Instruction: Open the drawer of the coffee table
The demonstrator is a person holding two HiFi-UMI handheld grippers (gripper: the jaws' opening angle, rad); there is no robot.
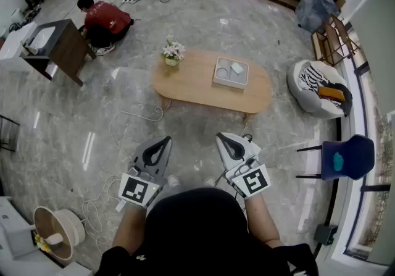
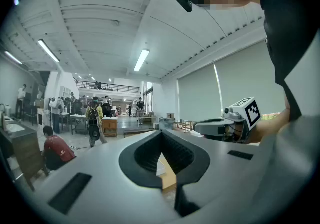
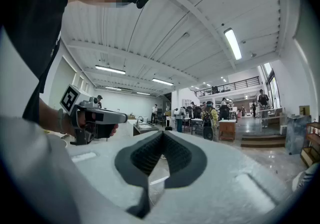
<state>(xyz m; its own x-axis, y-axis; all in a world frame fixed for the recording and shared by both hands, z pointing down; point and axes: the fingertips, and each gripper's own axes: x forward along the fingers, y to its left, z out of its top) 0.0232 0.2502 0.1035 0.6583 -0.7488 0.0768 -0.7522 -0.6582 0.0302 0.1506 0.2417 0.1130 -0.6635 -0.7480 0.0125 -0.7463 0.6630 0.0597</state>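
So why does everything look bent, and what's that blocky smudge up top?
Head view: a wide lens bows the room's edges around the coffee table, and light streaks glare off the glossy floor. Left gripper view and right gripper view: fisheye with dark corners; the smudge is a mosaic added afterwards to hide a face.

Matt wood, glossy floor
Table (image 1: 191, 83) light smooth wood, matt; floor (image 1: 80, 114) polished stone-look, v. reflective; tray (image 1: 229, 85) white matt.

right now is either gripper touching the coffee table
No, left gripper and right gripper hover short of the coffee table, floor between.
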